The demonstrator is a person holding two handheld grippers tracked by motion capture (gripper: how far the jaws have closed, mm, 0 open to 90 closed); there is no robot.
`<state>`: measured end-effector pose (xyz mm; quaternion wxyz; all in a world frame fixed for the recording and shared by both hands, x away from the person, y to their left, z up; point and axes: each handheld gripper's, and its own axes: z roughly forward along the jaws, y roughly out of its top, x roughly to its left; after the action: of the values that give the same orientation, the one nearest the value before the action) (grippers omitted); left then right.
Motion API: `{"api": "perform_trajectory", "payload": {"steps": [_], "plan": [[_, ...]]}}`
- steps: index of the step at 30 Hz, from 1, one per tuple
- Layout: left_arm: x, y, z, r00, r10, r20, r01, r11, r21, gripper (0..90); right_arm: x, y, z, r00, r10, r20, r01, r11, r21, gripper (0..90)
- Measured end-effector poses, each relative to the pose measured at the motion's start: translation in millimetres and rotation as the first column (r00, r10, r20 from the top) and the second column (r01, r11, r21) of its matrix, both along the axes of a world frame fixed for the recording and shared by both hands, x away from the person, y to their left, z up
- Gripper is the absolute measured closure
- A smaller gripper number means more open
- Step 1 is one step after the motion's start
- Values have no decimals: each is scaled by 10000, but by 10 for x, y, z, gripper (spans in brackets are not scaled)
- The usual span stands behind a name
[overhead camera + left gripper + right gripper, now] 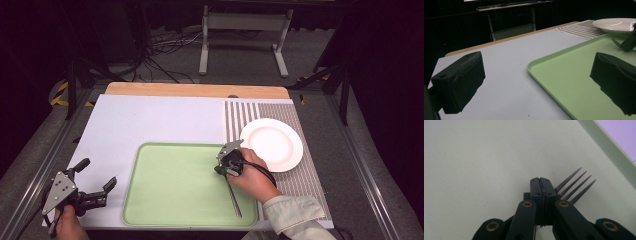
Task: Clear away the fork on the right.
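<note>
A dark metal fork [235,200] lies on the pale green tray [170,190], handle toward me. My right gripper [223,169] points down at the fork's neck near the tray's right side, its jaws pressed together on it. In the right gripper view the right gripper [541,181] shows no gap, and the fork [574,187] tines fan out past its right jaw over the tray [486,157]. My left gripper [98,173] is open and holds nothing at the table's front left, beside the tray's left rim. In the left gripper view the left gripper [536,82] straddles the tray [564,75] edge.
A white plate [272,144] rests on a striped mat [305,185] just right of the tray, close behind my right hand. The plate [614,25] stands beyond the tray's far corner. A white table cover [150,120] spreads behind and left of the tray.
</note>
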<state>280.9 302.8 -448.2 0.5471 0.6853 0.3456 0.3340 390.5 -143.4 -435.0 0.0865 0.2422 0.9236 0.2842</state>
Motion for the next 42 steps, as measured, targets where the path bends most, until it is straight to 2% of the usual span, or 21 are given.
{"api": "perform_trajectory", "payload": {"steps": [8, 24, 42], "plan": [[-3, 0, 0, 10000, -2, 5, 2, 10000, -20, 3, 7, 4, -12, 9999, 56, 86, -55, 9999, -160, 900], [0, -2, -1, 10000, -13, 21, 13, 10000, -1, 3, 73, -157, -5, 9986, -510, 112, 512, 9983, -261, 900], [2, -4, -2, 10000, 1, 9, -1, 10000, 24, 3, 102, -290, 5, 9969, -782, 68, 784, 9964, -318, 900]]}}
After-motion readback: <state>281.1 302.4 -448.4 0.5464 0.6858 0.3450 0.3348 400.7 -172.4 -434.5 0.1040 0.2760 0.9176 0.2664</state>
